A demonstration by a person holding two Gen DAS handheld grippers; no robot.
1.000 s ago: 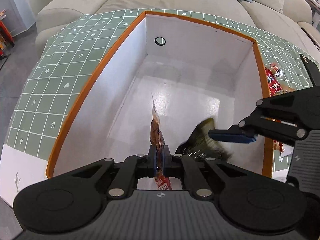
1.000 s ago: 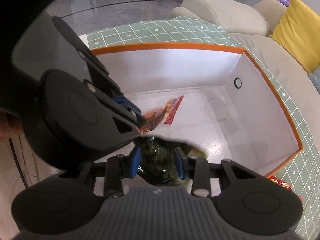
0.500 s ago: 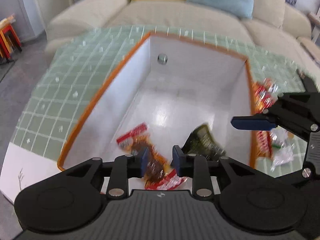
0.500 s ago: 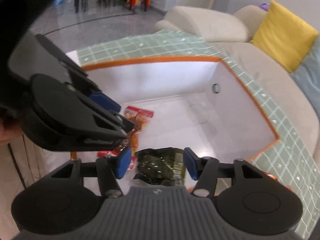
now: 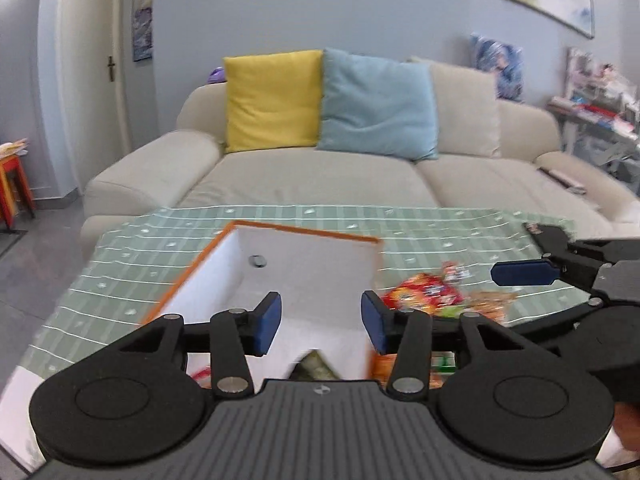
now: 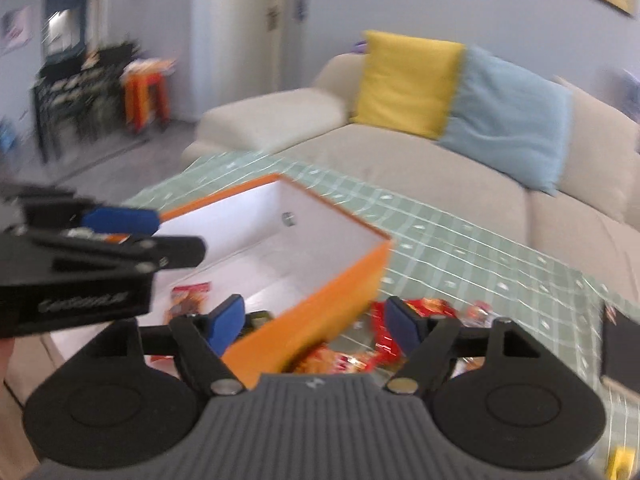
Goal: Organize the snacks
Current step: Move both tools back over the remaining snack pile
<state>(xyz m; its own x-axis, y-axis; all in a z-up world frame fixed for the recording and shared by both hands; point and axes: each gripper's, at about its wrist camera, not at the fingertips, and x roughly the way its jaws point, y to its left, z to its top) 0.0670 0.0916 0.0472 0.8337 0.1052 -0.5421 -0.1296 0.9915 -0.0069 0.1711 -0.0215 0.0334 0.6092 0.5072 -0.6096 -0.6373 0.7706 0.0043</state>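
Both tools spread w/ nothing between, jaws just been opening, left tool [image 5: 320, 322] and right tool [image 6: 316, 326] above orange box [image 6: 320, 300], snack packs [image 5: 432, 294] on counter center-right.

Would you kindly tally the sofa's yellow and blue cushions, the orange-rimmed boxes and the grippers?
Yellow cushion: 1
Blue cushion: 1
Box: 1
Grippers: 2, the left gripper and the right gripper
Total: 5

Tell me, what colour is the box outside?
Orange box, white inside; clearest in the right wrist view.
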